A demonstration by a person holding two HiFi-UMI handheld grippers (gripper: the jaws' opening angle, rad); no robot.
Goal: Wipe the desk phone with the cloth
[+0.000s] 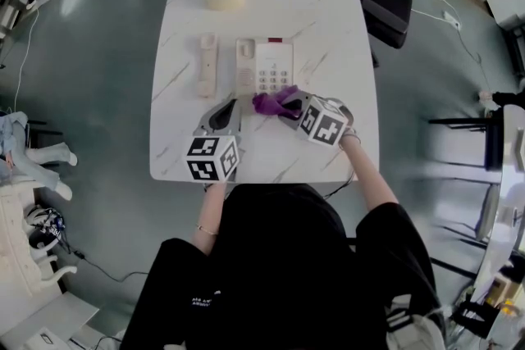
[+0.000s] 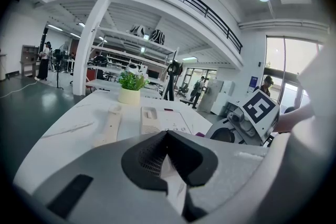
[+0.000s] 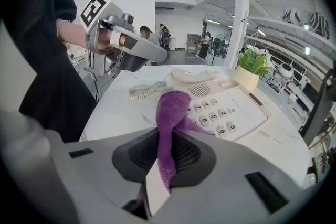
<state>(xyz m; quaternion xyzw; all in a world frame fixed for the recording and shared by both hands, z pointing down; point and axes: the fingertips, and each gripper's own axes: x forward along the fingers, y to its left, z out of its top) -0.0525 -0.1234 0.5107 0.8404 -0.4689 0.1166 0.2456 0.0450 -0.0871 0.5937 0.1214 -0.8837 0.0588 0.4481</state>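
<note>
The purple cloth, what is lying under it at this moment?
Under the cloth is the near edge of the desk phone, beside its number keys. The right gripper clamps the cloth. Whether its folds hide more keys cannot be seen.

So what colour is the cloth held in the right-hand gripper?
Purple. The cloth shows best in the right gripper view, draped towards the phone's keypad.

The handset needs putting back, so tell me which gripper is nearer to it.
Left. The left gripper is just short of the handset's near end; the right gripper, shut on the purple cloth, is farther right, by the phone.
</note>
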